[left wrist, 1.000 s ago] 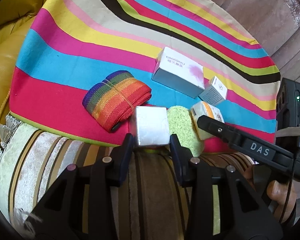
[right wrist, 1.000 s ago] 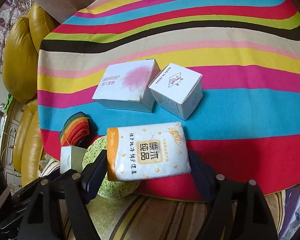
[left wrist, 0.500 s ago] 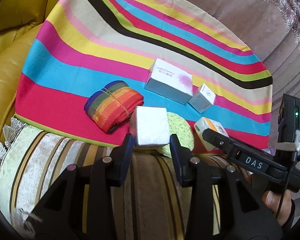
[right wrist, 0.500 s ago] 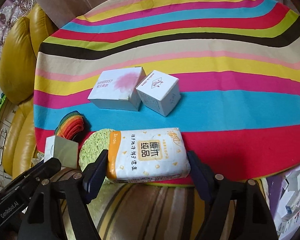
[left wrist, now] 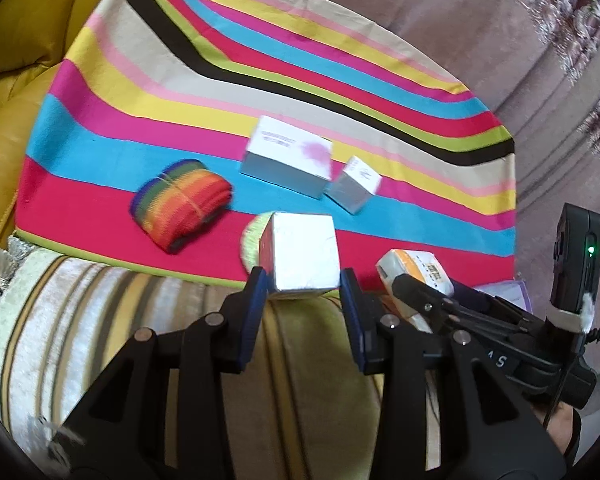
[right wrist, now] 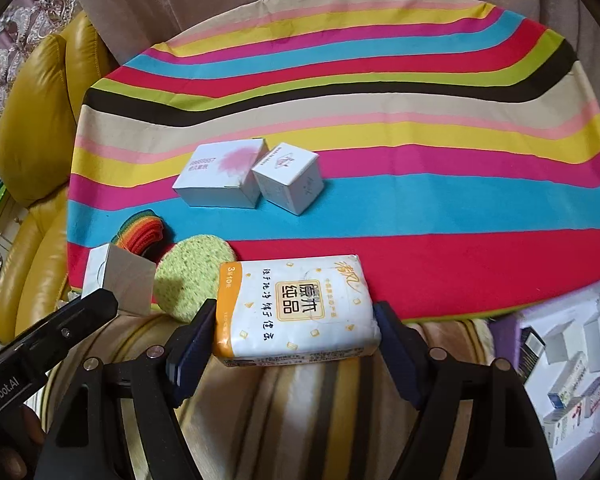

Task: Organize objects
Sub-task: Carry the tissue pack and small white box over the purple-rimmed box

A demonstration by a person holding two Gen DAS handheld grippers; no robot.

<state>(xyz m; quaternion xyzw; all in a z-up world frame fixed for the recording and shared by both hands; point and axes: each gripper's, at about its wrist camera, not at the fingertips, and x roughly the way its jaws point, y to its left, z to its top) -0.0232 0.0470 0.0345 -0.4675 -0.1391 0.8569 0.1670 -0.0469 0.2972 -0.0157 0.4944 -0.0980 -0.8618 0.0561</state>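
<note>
My left gripper [left wrist: 304,280] is shut on a small white box [left wrist: 302,256] and holds it above the near edge of the striped cloth [left wrist: 260,92]. My right gripper [right wrist: 296,320] is shut on a white and orange tissue pack [right wrist: 296,308], also held above the near edge. On the cloth lie a rainbow band roll [left wrist: 182,198], a round green sponge [right wrist: 194,268], a flat white box with a pink mark [right wrist: 222,174] and a white cube box [right wrist: 288,178]. The right gripper with the pack shows in the left wrist view [left wrist: 414,272].
A yellow leather sofa [right wrist: 32,128] runs along the left. A striped velvet cushion [left wrist: 100,320] lies under both grippers. Several small boxes [right wrist: 568,356] sit low at the right. A brown curtain [left wrist: 520,40] hangs behind.
Both grippers have pulled back and up from the cloth with their loads. The objects on the cloth look smaller and farther; they have not moved.
</note>
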